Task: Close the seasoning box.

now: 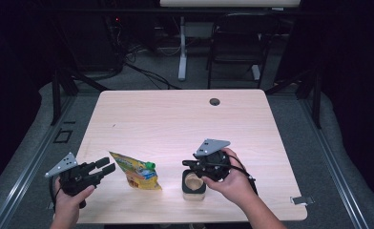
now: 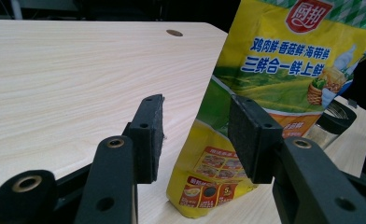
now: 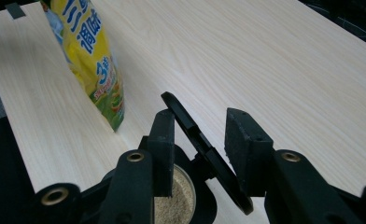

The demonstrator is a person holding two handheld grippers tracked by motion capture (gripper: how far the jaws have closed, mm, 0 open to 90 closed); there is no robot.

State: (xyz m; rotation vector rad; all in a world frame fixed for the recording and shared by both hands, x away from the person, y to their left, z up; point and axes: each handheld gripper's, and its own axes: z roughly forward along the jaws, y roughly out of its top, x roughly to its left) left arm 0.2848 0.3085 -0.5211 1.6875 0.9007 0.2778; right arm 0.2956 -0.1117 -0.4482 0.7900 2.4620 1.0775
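A: Nearest the person, what was the right gripper (image 1: 194, 168) doing?
B: It hung over the squat clear jar of beige powder (image 1: 193, 185), jaws apart around its hinged black flip lid (image 3: 202, 144), probably to swing it open.
A: And the left gripper (image 1: 105, 166)?
B: Wide open, empty, aimed at the standing yellow seasoning pouch (image 1: 138, 171) just beside it, likely ready to grasp it on the pale wooden table (image 1: 175, 119)

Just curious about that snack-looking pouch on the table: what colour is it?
Mostly yellow, with green and orange printing; the pouch shows best in the left gripper view.
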